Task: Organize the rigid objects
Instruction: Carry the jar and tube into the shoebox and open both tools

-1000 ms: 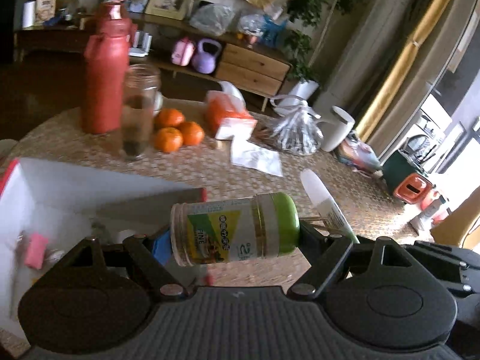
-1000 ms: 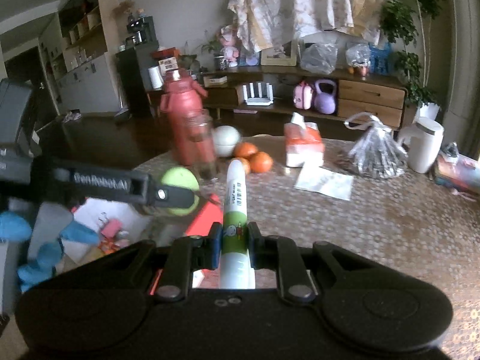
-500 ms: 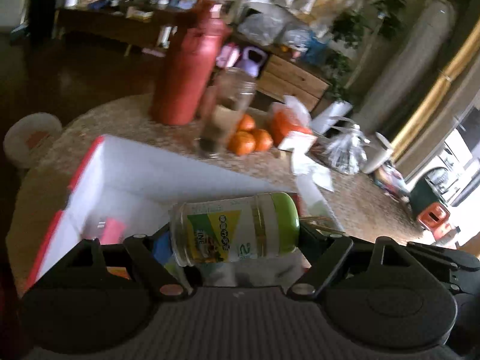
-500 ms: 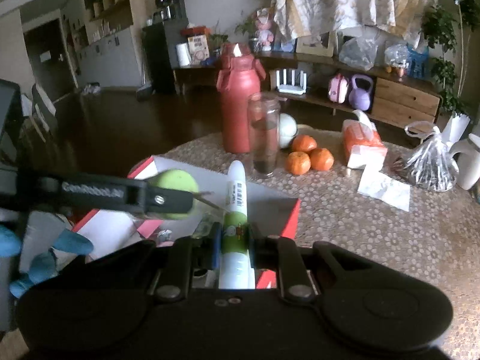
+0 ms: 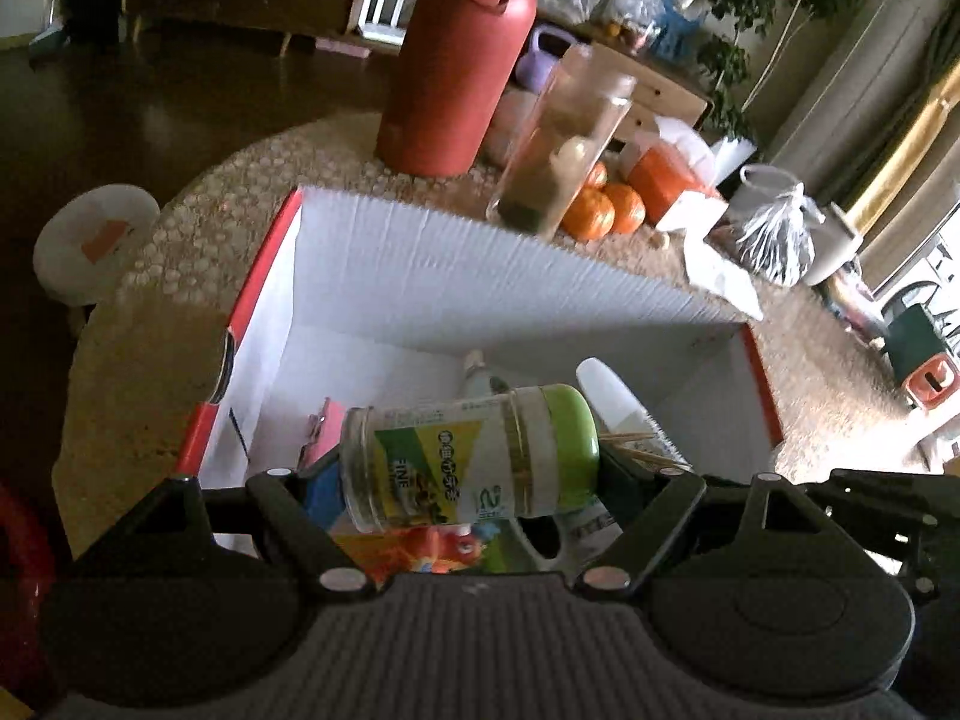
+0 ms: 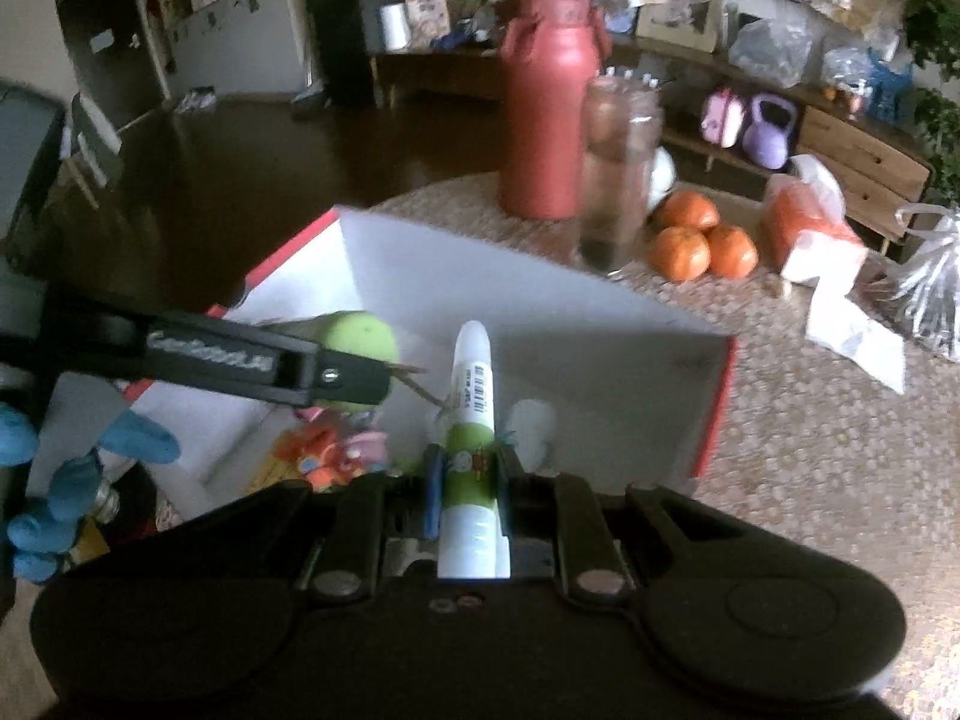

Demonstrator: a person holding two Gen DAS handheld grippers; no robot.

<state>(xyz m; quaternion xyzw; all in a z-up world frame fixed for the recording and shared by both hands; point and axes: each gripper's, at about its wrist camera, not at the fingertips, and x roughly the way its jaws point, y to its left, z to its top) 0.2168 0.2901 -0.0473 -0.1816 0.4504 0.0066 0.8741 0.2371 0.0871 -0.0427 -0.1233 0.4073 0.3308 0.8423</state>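
My left gripper (image 5: 474,474) is shut on a clear toothpick jar (image 5: 462,456) with a green cap, held sideways over the open box (image 5: 480,264), which is white inside and red outside. My right gripper (image 6: 468,468) is shut on a white and green glue stick (image 6: 471,420) that points forward over the same box (image 6: 540,300). The glue stick's white tip shows in the left wrist view (image 5: 606,390), right of the jar. The left gripper (image 6: 354,375) with the green cap (image 6: 360,342) crosses the right wrist view. Small items lie in the box: a pink clip (image 5: 324,432), colourful toys (image 6: 330,450).
Behind the box on the round woven table (image 5: 180,312) stand a tall red bottle (image 5: 462,60) and a glass jar (image 5: 558,144). Oranges (image 5: 606,210), an orange tissue pack (image 5: 666,180), white paper (image 5: 720,276) and a plastic bag (image 5: 774,234) lie further right. A white stool (image 5: 90,240) stands left.
Both grippers have moved forward and over the box with their objects held. The box has come from the lower left to directly beneath them, and the views tilt more downward.
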